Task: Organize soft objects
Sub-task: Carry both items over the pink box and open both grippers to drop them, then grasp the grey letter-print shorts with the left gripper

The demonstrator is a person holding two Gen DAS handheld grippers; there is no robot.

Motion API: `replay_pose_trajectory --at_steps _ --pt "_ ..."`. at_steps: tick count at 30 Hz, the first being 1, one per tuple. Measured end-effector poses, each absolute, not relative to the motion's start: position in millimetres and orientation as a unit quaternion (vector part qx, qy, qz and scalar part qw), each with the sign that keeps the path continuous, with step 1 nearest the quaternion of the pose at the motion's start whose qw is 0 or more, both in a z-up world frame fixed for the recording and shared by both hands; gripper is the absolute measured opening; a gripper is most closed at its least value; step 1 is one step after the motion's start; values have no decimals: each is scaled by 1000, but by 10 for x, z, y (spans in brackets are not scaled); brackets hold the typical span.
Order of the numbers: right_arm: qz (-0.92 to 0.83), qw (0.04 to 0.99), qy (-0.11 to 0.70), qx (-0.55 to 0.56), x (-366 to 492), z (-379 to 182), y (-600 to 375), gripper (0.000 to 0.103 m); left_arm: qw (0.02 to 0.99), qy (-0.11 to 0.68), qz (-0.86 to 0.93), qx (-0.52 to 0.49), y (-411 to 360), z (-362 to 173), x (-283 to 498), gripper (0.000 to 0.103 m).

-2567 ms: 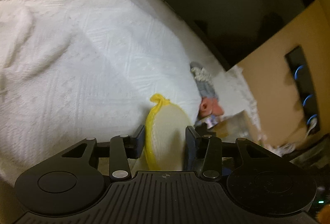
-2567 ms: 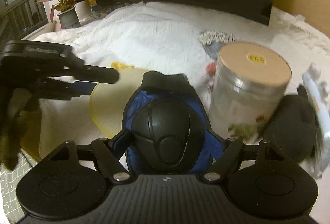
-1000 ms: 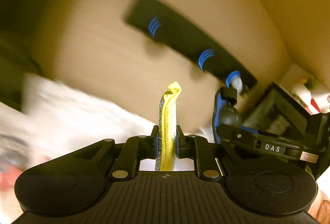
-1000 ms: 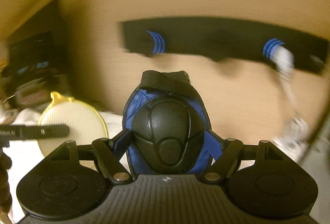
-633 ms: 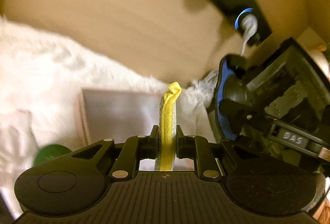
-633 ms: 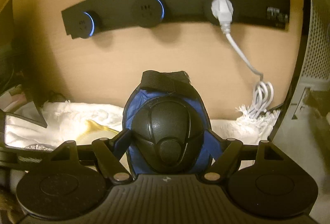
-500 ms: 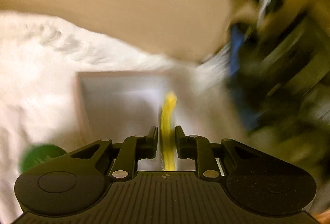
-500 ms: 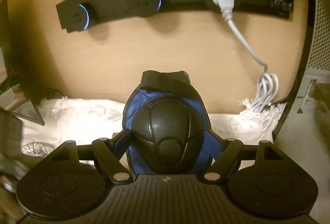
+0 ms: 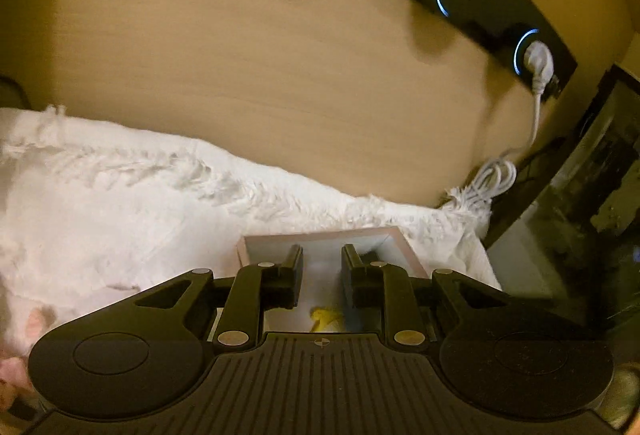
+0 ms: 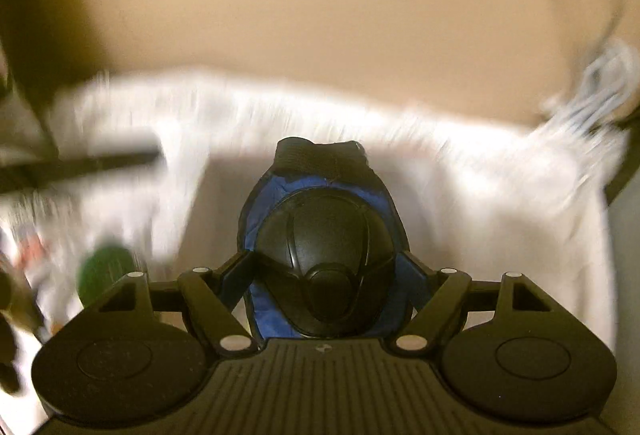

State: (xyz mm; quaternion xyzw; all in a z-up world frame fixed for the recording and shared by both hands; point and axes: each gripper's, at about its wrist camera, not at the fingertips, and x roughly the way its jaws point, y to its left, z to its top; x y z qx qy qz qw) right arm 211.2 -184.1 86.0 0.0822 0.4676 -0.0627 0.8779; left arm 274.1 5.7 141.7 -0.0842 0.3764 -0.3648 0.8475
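My left tongs [image 9: 321,267] stand slightly apart with nothing pressed between them, poised over one shallow box [image 9: 394,241]. One yellow-rimmed pad [image 9: 325,317] lies down inside that box, only a scrap of it showing below my fingers, so I cannot tell which way its long axis runs. My right tongs [image 10: 325,275] are clamped on one black-and-blue padded guard [image 10: 324,263], its long axis running straight away from me, strap end farthest. One white fringed cloth [image 9: 120,203] covers the tabletop. The black strip [image 9: 492,15] on the wall shows three blue-ringed sockets, one plugged.
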Motion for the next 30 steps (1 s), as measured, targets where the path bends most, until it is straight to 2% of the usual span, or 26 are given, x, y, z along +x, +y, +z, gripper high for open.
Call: replay_pose_trajectory --at_steps 4,7,11,15,22,30 --pt "-60 840 534 70 2314 387 -1684 79 844 377 -371 -91 147 1433 2674 23" --pt "-58 854 516 38 2373 364 -1609 79 843 381 -367 -94 229 1396 2642 23" --pt "-21 844 518 136 2357 521 -1872 79 848 388 -344 -108 423 1346 2595 23" --pt "-17 857 467 217 2172 887 -2170 79 854 383 -329 -125 670 1357 2488 23" --pt "-70 900 420 95 2129 1429 -1744 79 890 342 -261 -154 1581 1519 2281 23" --pt "39 912 407 37 2646 1782 -511 81 917 310 -98 -232 3179 1458 2246 23"
